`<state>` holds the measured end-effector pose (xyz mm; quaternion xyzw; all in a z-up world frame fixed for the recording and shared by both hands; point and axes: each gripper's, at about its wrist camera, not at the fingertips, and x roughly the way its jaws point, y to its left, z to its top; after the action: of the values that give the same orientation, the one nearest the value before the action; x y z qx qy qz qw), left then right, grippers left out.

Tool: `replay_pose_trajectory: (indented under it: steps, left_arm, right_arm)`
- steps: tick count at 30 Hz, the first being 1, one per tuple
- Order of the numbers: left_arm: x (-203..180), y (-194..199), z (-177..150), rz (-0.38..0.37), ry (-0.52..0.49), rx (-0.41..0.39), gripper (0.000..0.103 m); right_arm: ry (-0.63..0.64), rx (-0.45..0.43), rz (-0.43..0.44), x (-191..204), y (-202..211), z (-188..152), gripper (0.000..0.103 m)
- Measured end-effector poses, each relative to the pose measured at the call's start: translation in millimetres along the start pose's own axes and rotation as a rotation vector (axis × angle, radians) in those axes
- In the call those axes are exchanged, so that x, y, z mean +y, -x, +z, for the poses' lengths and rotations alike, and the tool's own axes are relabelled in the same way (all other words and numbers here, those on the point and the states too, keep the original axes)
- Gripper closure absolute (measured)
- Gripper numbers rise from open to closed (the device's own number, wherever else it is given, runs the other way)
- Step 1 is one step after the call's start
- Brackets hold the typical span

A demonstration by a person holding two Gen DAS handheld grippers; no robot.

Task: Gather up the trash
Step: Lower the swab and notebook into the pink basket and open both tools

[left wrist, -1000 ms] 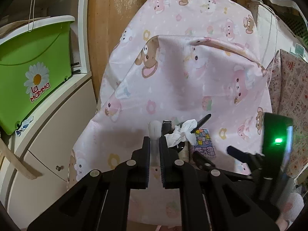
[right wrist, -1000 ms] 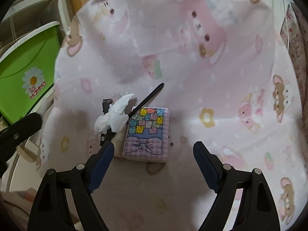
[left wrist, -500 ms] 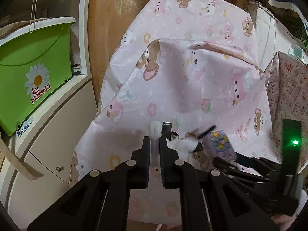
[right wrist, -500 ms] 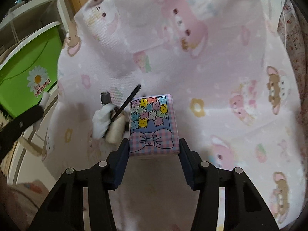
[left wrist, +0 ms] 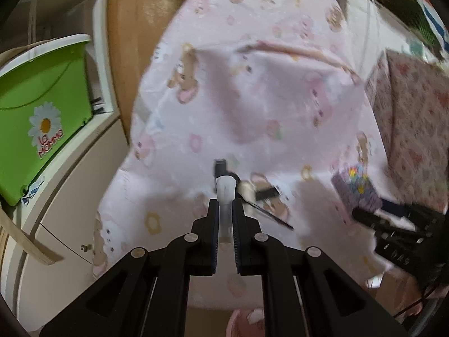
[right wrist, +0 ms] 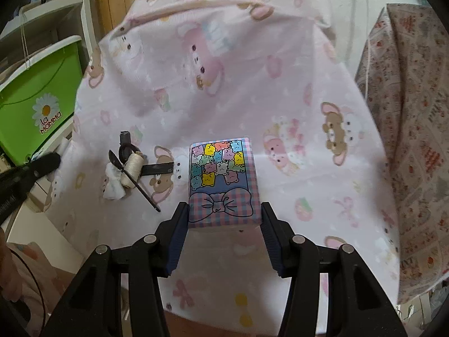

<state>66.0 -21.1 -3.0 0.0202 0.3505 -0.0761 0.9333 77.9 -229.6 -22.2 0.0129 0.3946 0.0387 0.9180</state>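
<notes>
Now the right gripper [right wrist: 224, 219], clamped on the cartoon-bear tissue pack [right wrist: 223, 182], has dragged it toward 3 o'clock, uncovering the crumpled tissue [right wrist: 113, 186] and thread spool [right wrist: 132, 172]; the left gripper [left wrist: 225, 219] stays pinched on a translucent white piece [left wrist: 225, 193].

Both the left tool [left wrist: 225, 219] and right tool [right wrist: 224, 226] are matte black, with silver screws and blue ribbed pads.

Motion-blurred tissue pack [left wrist: 354, 188] and right tongs [left wrist: 364, 214] in left view.
</notes>
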Motion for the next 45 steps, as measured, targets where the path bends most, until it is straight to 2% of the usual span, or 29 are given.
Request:
replay_pose_trajectory:
  steps: [4,7,13,18,26,30,34,37,41,45]
  left_arm:
    - [-12.4,8.4,-15.2,-0.050,0.001,0.032,0.095]
    - [-20.7,23.0,-28.5,-0.057,-0.010,0.029,0.095]
    - [-27.0,34.7,-50.0,-0.090,-0.006,0.087,0.095]
    - [-37.5,27.1,-59.1,-0.091,-0.069,0.149,0.095]
    - [-52.0,10.9,-74.7,-0.145,-0.119,0.265,0.095]
    - [-53.7,-4.5,-85.2,-0.169,-0.111,0.378,0.095]
    - [-52.9,-16.4,-96.0,-0.184,-0.100,0.447,0.095]
    - [-50.4,-26.1,-103.2,-0.172,-0.091,0.484,0.095]
    - [-48.8,-41.8,-116.8,-0.155,-0.081,0.539,0.095]
    - [-53.5,-54.6,-128.3,-0.154,-0.087,0.588,0.095]
  right_arm:
    - [0.011,-0.032,0.027,0.5,25.4,-5.9,0.050]
    - [0.024,-0.048,0.046,6.3,45.3,-16.7,0.050]
    - [0.066,-0.032,0.104,20.8,71.5,-42.6,0.050]
    - [0.111,-0.012,0.102,27.1,78.5,-57.7,0.050]
    - [0.140,0.109,0.145,27.7,62.8,-78.4,0.050]
    - [0.169,0.181,0.186,32.4,48.9,-88.5,0.050]
    - [0.204,0.273,0.241,39.9,35.8,-99.9,0.050]
    - [0.239,0.320,0.223,45.5,27.4,-110.0,0.050]
    - [0.206,0.384,0.243,44.5,14.5,-119.3,0.050]
    - [0.222,0.441,0.217,47.5,-0.4,-131.7,0.050]
